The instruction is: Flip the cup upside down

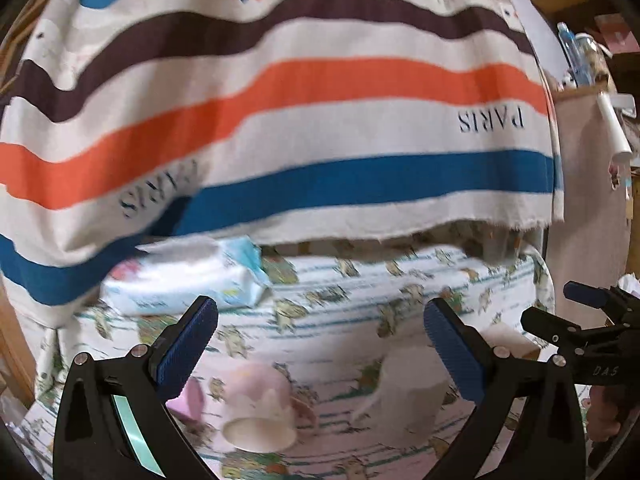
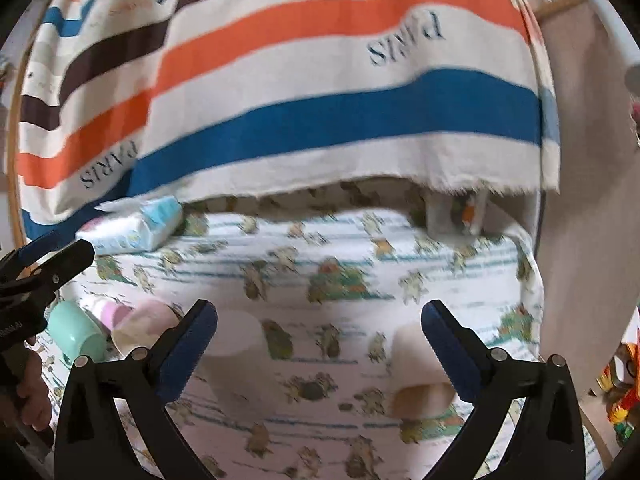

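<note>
Several cups lie on a patterned cloth (image 1: 340, 300). In the left wrist view a pale pink cup (image 1: 258, 408) lies on its side, mouth toward the camera, below my open left gripper (image 1: 320, 344). A white cup (image 1: 408, 392) stands just inside the right finger. In the right wrist view my open right gripper (image 2: 320, 344) hovers above the cloth (image 2: 360, 264). A white cup (image 2: 236, 340) sits by its left finger and a cream cup (image 2: 420, 376) lies by its right finger. A mint cup (image 2: 78, 334) and a pink cup (image 2: 140, 324) lie at the left. Both grippers are empty.
A striped "PARIS" cloth (image 1: 300, 120) hangs behind the surface. A pack of wet wipes (image 1: 180, 276) lies at the back left, also in the right wrist view (image 2: 132, 228). The other gripper shows at the right edge (image 1: 580, 328) and at the left edge (image 2: 36, 276). Shelves with clutter stand right.
</note>
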Available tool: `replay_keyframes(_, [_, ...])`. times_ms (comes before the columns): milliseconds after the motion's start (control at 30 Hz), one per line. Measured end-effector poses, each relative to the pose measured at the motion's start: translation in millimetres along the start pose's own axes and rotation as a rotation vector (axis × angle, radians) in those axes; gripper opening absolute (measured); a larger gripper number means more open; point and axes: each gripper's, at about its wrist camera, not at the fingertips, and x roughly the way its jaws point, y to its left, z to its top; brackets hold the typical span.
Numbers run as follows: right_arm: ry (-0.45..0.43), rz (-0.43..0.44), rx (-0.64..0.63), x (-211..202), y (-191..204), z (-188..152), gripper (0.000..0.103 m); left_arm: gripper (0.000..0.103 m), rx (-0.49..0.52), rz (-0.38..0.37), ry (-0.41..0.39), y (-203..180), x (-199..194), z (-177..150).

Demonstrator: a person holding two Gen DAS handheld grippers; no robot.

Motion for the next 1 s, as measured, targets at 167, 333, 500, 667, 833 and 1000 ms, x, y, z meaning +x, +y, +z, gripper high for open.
replay_keyframes(167, [-0.103,-0.034,-0.022,-1,19,-7,0.103,0.102,-0.019,0.024,-0.054,19,-11,-10])
replay_keyframes(333, [-0.136,-0.014,-0.064,6,32,-22,0.103,0.102,-0.053,0.030,-0.047,34,-9,-27])
replay_keyframes(500, [-0.097,0.011,-0.052,17,36,-38,0.103,0.102,-0.048,0.020,-0.021,37,1,-45])
replay_keyframes(667, [-0.082,0.002,-0.060,25,38,-52,0.103,0.102,-0.044,0.028,0.043,36,19,-62])
replay_keyframes(833, [-0.051,-0.001,-0.069,34,38,-62,0.103,0.102,-0.066,0.018,0.091,39,30,-76])
replay_keyframes(1000, [-0.016,0.009,-0.059,40,37,-64,0.103,0.102,-0.057,0.017,0.124,35,37,-87])
